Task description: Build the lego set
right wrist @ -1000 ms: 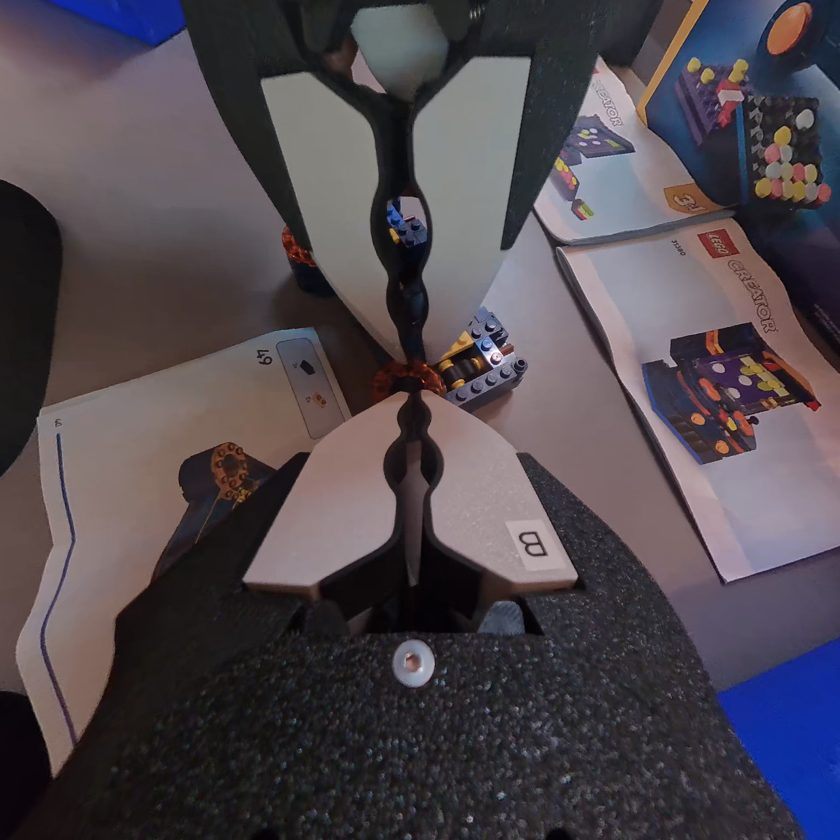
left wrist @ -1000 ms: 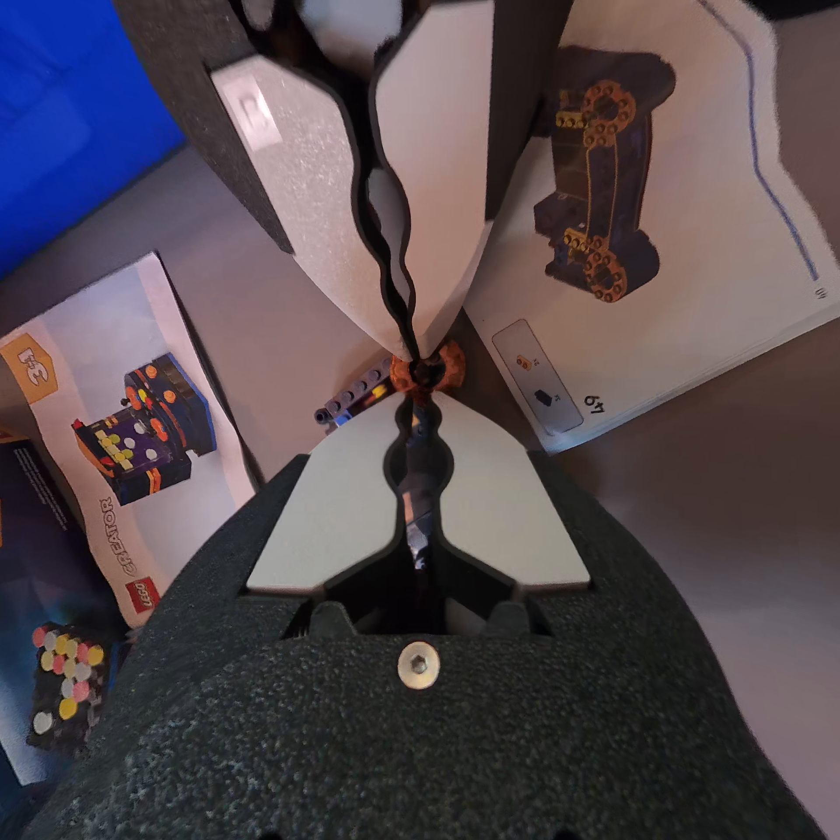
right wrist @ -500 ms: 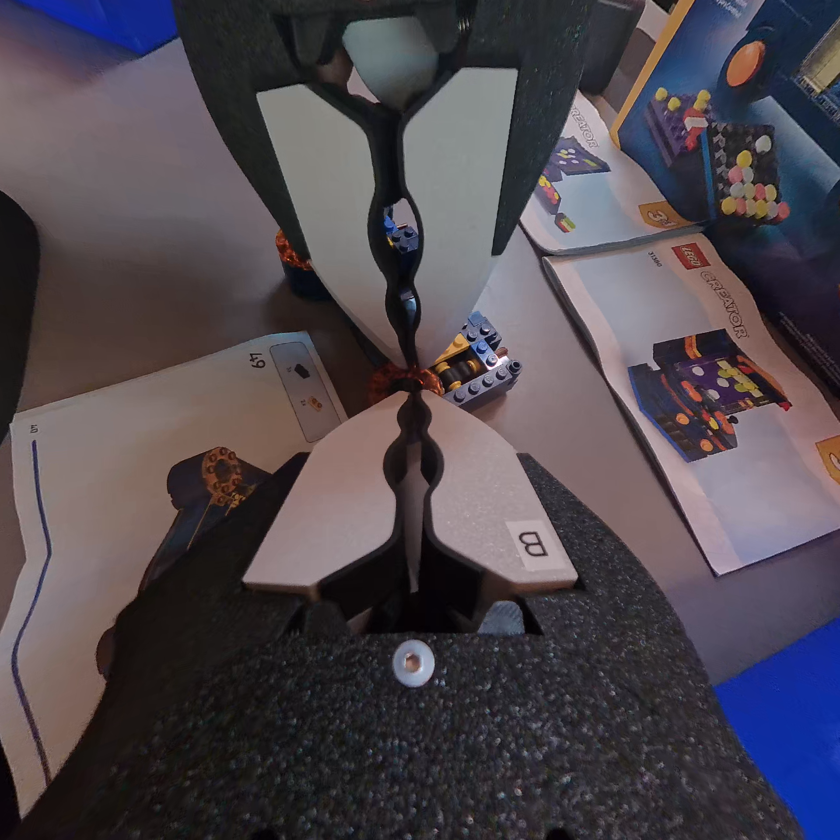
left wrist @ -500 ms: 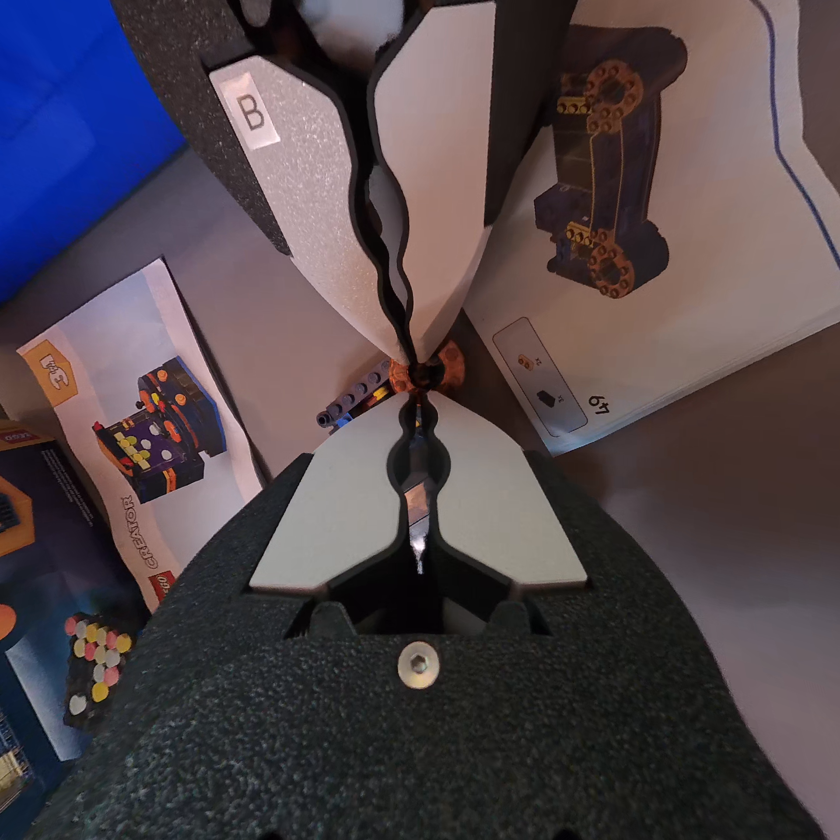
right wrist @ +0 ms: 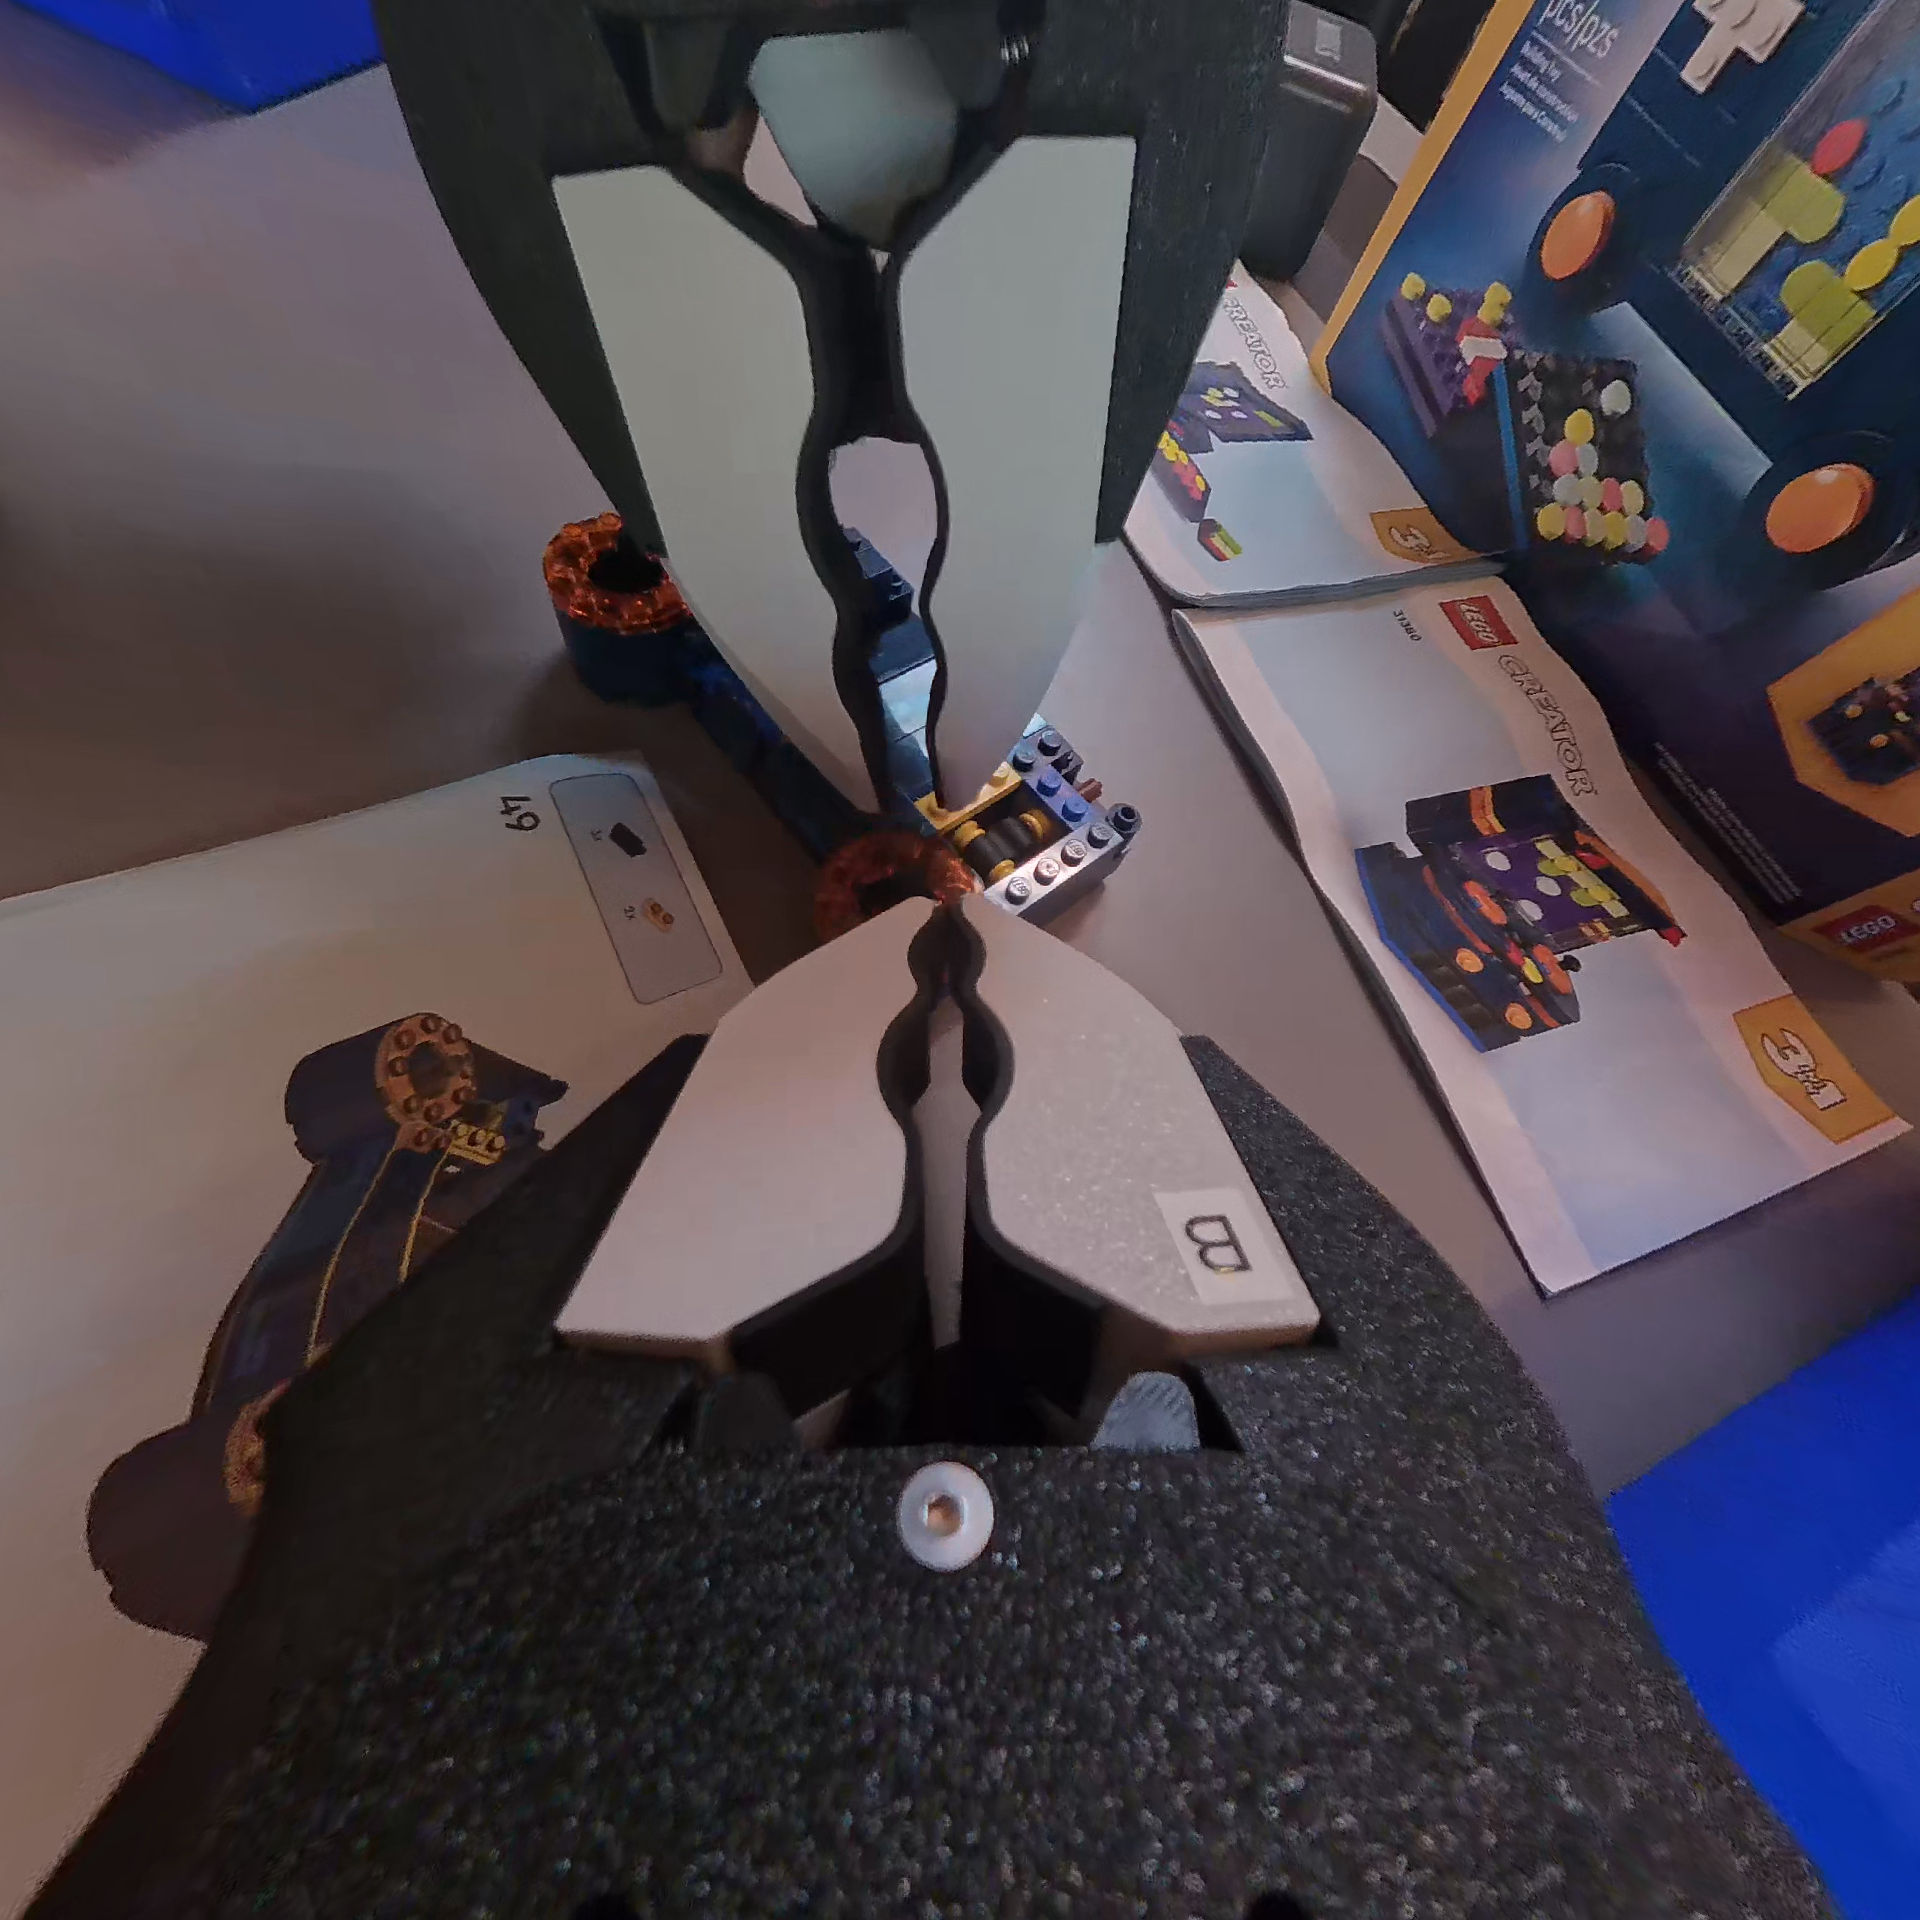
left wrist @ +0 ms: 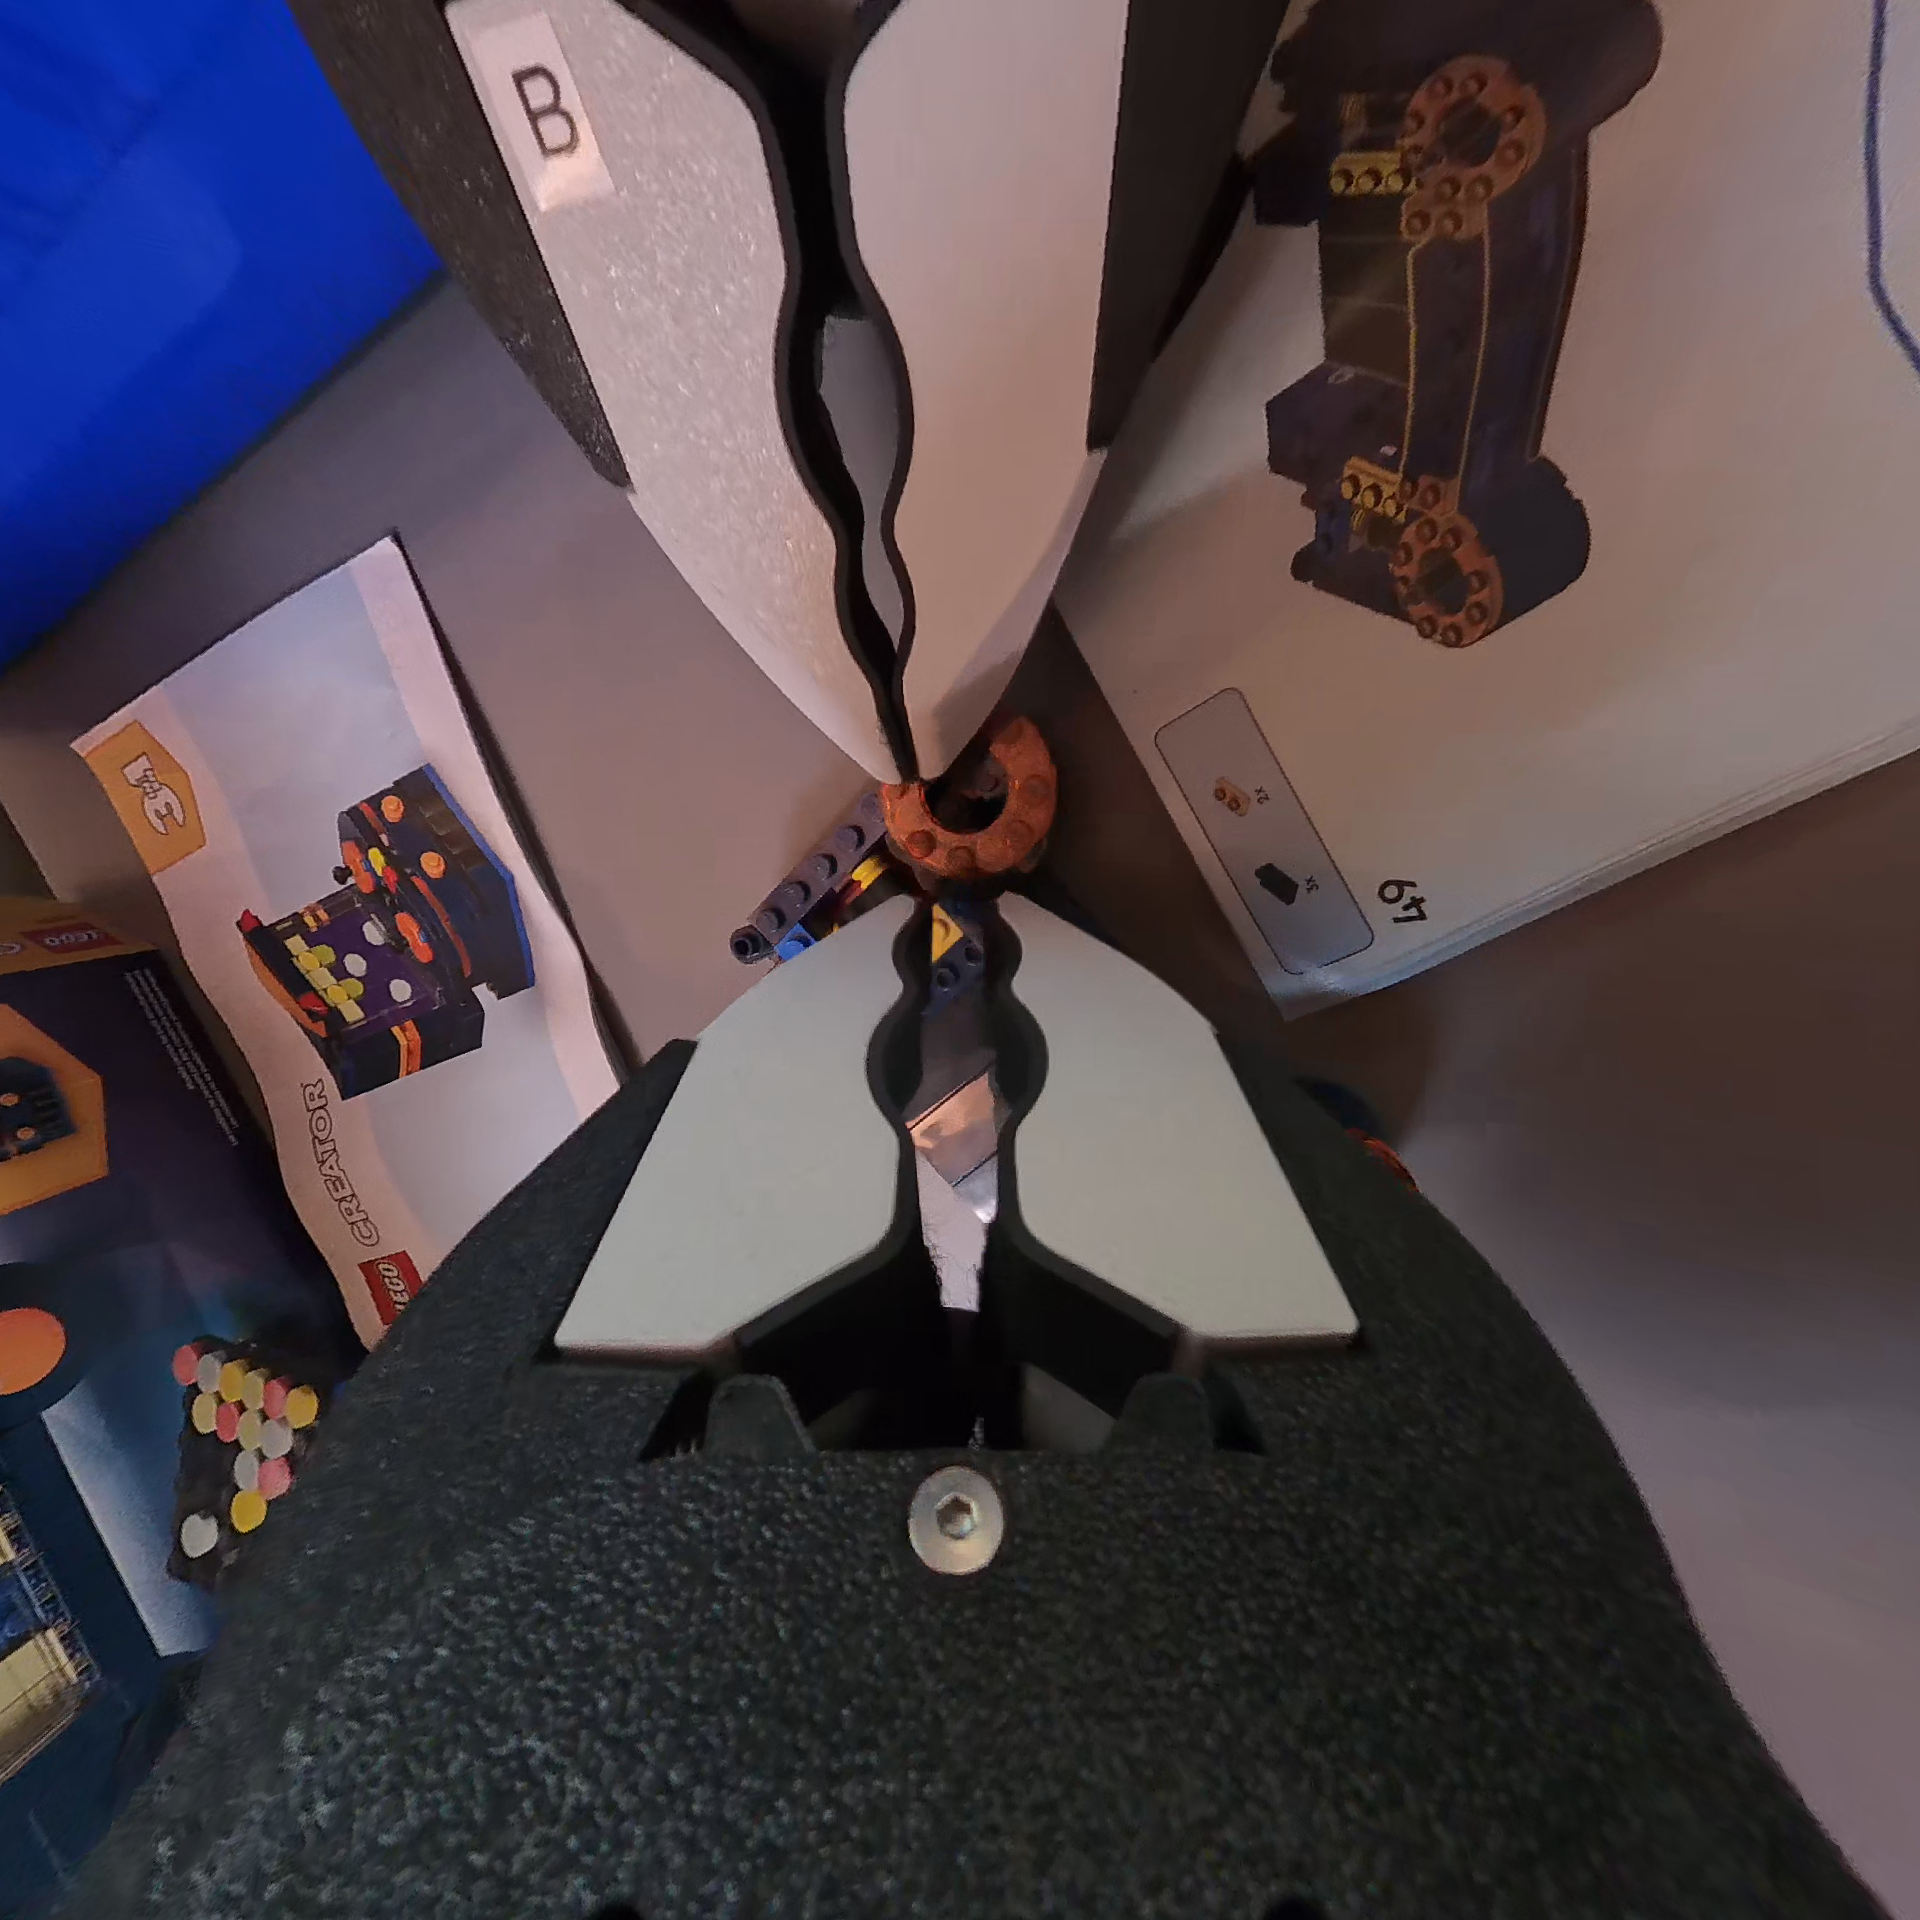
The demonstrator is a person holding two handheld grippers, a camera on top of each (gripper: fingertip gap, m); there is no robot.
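The right hand-held gripper [right wrist: 940,909] has its two fingers together, and its tips touch the rim of an orange ring [left wrist: 971,821] with studs on top. I cannot tell if they really pinch the rim or only rest on it. The ring sits near the middle of the grey worktop [left wrist: 623,520], just beside a small brick model [right wrist: 1060,852] of grey, dark blue and yellow parts. The left hand-held gripper [left wrist: 951,914] comes from the opposite side, and its fingers stand a little apart. A dark blue piece with a yellow wedge shows between them, but no pressing is plain. The two tips almost meet over the ring, so each one hides part of the model from the other. A second orange ring [right wrist: 613,577] stands on a dark blue base farther away on the left. An open instruction booklet [right wrist: 312,935] lies close on the left, a closed booklet [right wrist: 1558,935] on the right, and a toy box [right wrist: 1662,260] is behind it.
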